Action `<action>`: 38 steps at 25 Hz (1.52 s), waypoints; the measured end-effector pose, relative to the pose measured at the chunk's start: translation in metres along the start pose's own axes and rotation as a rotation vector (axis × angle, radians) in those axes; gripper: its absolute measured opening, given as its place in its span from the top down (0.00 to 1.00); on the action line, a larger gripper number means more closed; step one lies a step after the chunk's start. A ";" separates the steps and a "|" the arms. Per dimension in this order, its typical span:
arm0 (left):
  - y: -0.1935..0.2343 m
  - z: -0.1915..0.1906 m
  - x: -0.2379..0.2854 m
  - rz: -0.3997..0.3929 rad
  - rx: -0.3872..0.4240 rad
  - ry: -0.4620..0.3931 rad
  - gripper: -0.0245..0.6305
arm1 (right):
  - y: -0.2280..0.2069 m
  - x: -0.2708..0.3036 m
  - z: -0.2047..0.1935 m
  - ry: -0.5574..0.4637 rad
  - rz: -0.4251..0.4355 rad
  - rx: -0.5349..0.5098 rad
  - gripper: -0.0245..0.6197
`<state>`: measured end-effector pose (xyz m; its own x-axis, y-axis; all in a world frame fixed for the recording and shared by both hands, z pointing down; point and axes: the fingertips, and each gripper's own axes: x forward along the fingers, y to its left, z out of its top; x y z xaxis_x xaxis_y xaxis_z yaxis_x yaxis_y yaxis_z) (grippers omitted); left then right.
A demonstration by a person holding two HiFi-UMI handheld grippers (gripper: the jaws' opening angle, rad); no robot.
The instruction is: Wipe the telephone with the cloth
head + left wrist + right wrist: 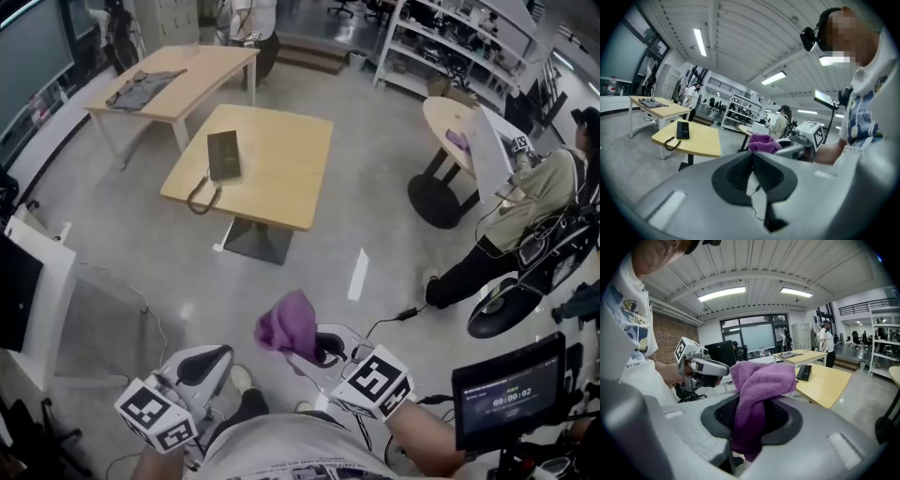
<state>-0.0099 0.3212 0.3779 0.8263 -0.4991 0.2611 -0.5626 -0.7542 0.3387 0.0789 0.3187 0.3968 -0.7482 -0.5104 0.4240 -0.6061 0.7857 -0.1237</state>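
Note:
A black telephone (223,155) lies on a light wooden table (281,178), its coiled cord and handset (202,197) hanging toward the near left corner. It also shows far off as the telephone (683,130) in the left gripper view and the telephone (804,372) in the right gripper view. My right gripper (316,349) is shut on a purple cloth (289,322), which bunches up above the jaws as the cloth (757,394). My left gripper (221,357) is shut with nothing in it. Both are held well short of the table, over the floor.
A second wooden table (192,80) with a grey garment (141,89) stands behind. A person sits at the right beside a round table (445,117). A white cabinet (37,300) is at the left, a screen (511,389) at the right. Cables cross the grey floor.

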 end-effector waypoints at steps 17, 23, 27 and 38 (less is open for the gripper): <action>0.120 0.014 -0.021 -0.023 -0.050 -0.009 0.96 | -0.030 0.111 0.059 0.012 -0.034 0.000 0.78; 0.156 0.037 0.014 -0.015 -0.058 -0.004 0.96 | -0.081 0.127 0.071 0.023 -0.035 0.016 0.78; 0.189 0.059 0.044 0.009 -0.064 0.001 0.96 | -0.126 0.146 0.089 0.019 -0.008 0.007 0.78; 0.266 0.107 0.137 0.061 -0.046 0.023 0.89 | -0.235 0.169 0.113 0.012 0.019 0.004 0.78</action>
<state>-0.0431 0.0067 0.4075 0.7902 -0.5330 0.3026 -0.6126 -0.7020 0.3631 0.0640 0.0084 0.3964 -0.7562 -0.4910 0.4325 -0.5929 0.7937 -0.1357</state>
